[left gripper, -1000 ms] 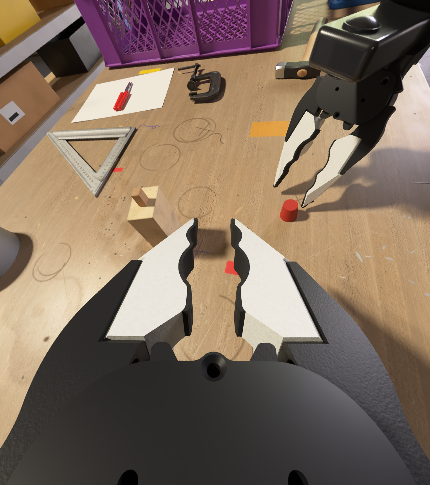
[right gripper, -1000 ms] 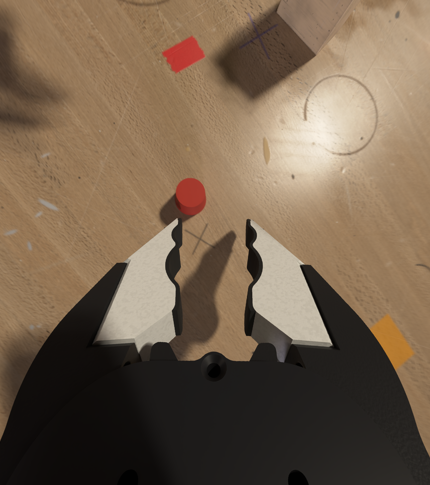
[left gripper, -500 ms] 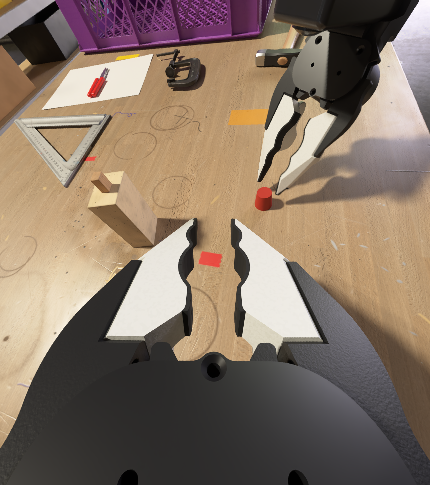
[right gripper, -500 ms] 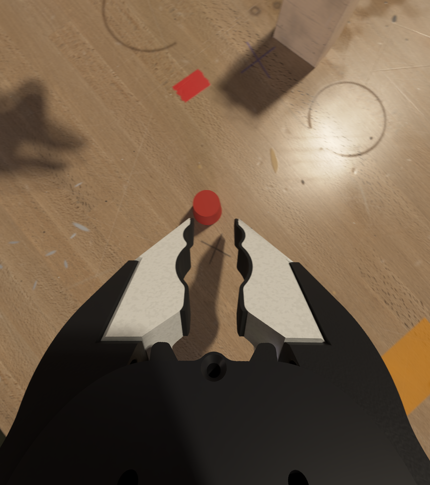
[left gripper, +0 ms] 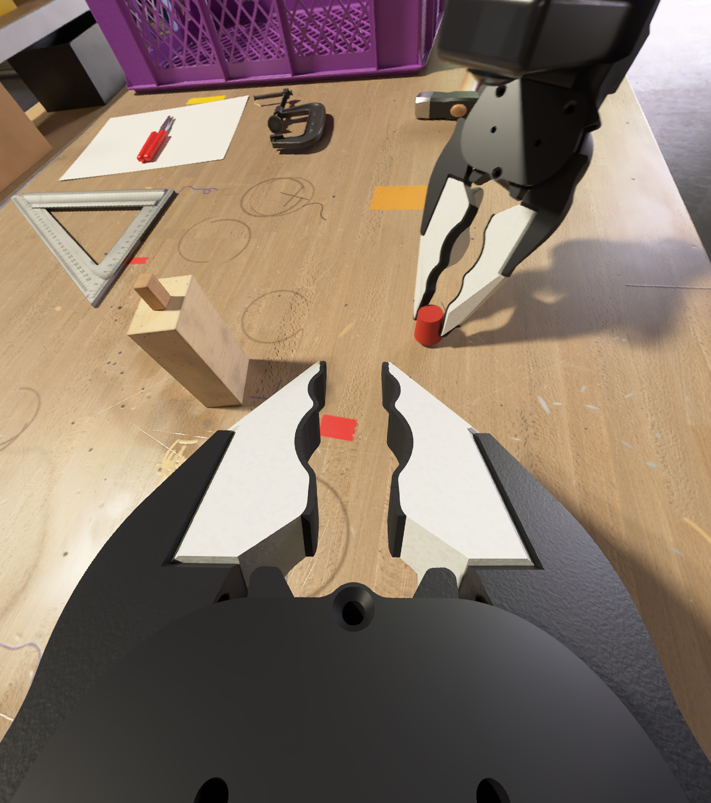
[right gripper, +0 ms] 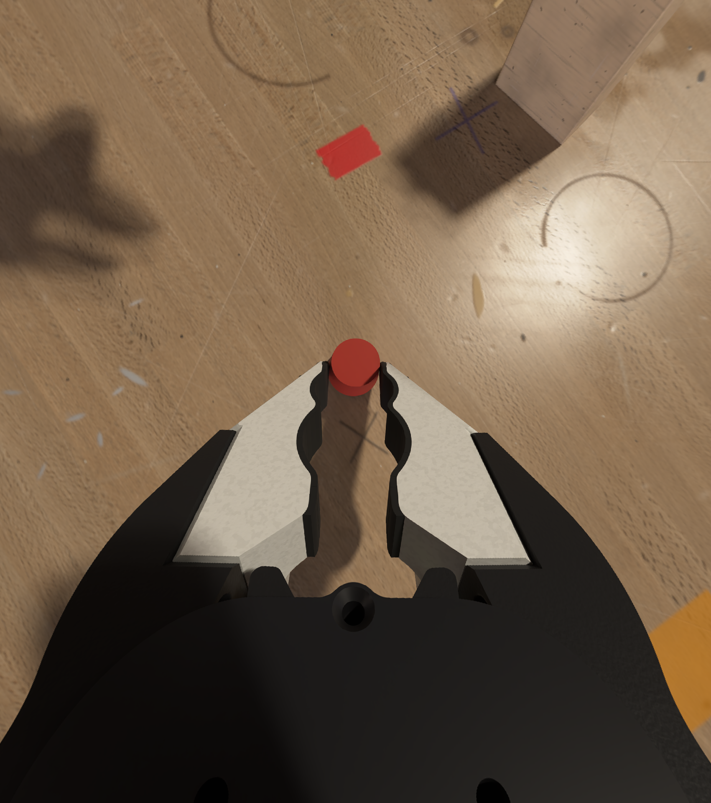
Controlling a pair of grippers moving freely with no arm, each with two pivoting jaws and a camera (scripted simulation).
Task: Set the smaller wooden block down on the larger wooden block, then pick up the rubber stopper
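Observation:
The smaller wooden block [left gripper: 153, 292] lies tilted on top of the larger wooden block [left gripper: 197, 347], which stands on the bench; its corner also shows in the right wrist view [right gripper: 570, 65]. My left gripper [left gripper: 353, 369] is open and empty, hanging right of and nearer than the blocks. The red rubber stopper [left gripper: 428, 326] stands on the bench. My right gripper [right gripper: 354, 369] points down, its fingertips pressed against both sides of the stopper [right gripper: 354, 360]; the left wrist view also shows that gripper [left gripper: 431, 319] straddling it.
A purple crate [left gripper: 279, 43] stands at the back, with a C-clamp [left gripper: 299, 126], a hammer [left gripper: 440, 106] and a white sheet [left gripper: 197, 130] holding red pens [left gripper: 151, 145] before it. A metal square [left gripper: 84, 230] lies left. The bench edge [left gripper: 692, 217] runs on the right.
My right gripper has come down over the stopper and narrowed its fingers until they hold its sides. My left gripper has drawn back from the blocks, still open.

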